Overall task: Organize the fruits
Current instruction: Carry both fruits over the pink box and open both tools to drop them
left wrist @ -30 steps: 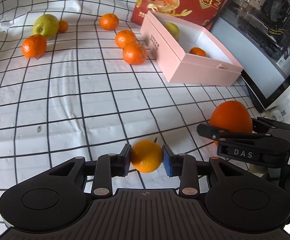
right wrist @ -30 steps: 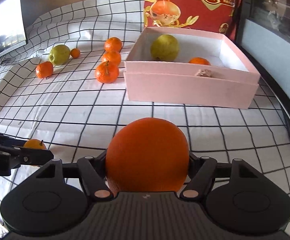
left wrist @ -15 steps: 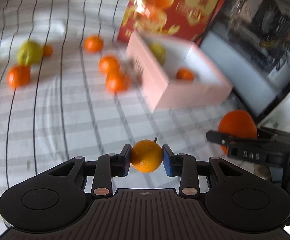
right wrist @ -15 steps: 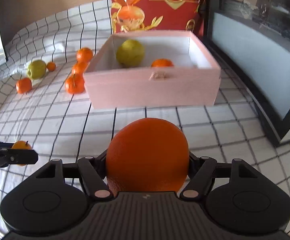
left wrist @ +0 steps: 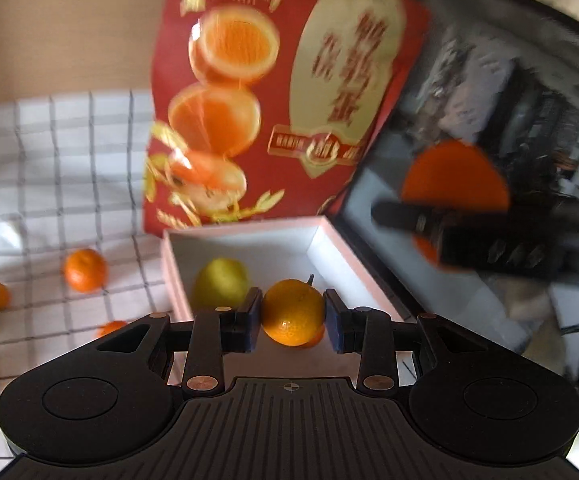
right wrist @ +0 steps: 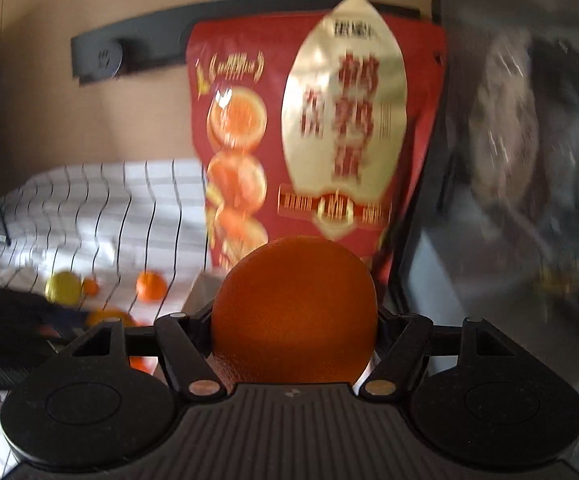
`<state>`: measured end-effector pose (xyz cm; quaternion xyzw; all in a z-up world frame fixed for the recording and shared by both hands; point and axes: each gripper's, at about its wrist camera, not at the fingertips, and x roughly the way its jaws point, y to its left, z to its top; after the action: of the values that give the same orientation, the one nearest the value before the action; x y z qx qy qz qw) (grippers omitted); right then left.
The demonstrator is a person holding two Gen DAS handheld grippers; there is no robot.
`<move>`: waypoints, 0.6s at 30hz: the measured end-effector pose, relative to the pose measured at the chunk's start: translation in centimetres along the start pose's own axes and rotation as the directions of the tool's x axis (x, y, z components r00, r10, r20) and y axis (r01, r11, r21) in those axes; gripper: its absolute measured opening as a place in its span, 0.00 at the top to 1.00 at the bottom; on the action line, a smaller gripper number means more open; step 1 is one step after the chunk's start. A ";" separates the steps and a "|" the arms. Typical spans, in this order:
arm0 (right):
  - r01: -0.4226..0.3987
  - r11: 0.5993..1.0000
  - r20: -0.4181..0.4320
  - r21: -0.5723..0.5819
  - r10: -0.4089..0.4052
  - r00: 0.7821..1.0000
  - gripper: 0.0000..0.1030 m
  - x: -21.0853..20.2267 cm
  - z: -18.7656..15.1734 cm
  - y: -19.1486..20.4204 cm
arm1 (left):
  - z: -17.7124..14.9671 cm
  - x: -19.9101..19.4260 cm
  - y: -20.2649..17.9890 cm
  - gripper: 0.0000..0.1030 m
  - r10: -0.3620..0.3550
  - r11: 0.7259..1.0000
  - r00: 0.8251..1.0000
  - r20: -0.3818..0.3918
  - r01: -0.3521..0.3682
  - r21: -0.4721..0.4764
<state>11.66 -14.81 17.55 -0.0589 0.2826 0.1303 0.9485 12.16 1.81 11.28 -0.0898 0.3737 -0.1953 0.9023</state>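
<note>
The left wrist view looks down into the open pink box (left wrist: 329,240), which the right wrist view barely shows: there only a pale corner of it peeks out to the left of the big orange (right wrist: 295,312). Inside the box, a yellow-green pear (left wrist: 219,282) lies against the left wall, and a sliver of another orange fruit shows below the held fruit. The left gripper (left wrist: 292,314) pinches a small mandarin (left wrist: 292,312) between its blue pads, and the fruit appears over the box's interior. The right gripper (right wrist: 295,326) clamps the big orange, which fills the gap between its fingers. That gripper also shows in the left view, blurred, over the box's right edge.

The surface is a white cloth with a black grid (left wrist: 69,180). Left of the box, a loose mandarin (left wrist: 85,270) lies on it, with more orange fruit and a yellow-green one at the left edge of the cloth. In the right view they are small blurs. A red bag printed with oranges (left wrist: 273,92) stands behind the box's far edge. Only the right view shows a dark strip on the beige wall (right wrist: 129,56). A dark-framed panel (left wrist: 509,120) borders the surface's right edge.
</note>
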 end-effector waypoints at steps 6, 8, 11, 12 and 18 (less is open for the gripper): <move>-0.020 1.000 -0.135 0.006 0.021 0.991 0.31 6.0 2.3 -1.6 | -0.8 6.8 0.4 0.63 0.033 0.999 0.980 -0.197 -0.031 0.013; -0.029 0.999 -0.204 0.017 0.032 0.978 0.31 8.6 1.7 -1.8 | -1.2 6.9 0.3 0.64 0.085 0.995 0.981 -0.173 -0.074 0.070; -0.024 0.998 -0.303 0.053 0.039 0.952 0.31 12.4 0.4 -1.9 | -1.3 5.6 0.7 0.64 0.083 0.993 0.991 -0.103 -0.073 0.092; -0.019 0.998 -0.327 0.058 0.037 0.944 0.31 13.3 -0.2 -1.9 | -1.3 4.9 0.9 0.64 0.078 0.993 0.994 -0.076 -0.071 0.089; 0.019 1.000 -0.401 0.007 -0.014 0.916 0.31 17.7 -1.8 -0.7 | -1.0 2.0 2.1 0.64 0.048 0.999 0.998 -0.027 -0.048 0.025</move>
<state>25.19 -11.98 6.25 -0.0816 0.4712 0.1057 0.8718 13.32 2.84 8.72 -0.0671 0.3857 -0.1794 0.9025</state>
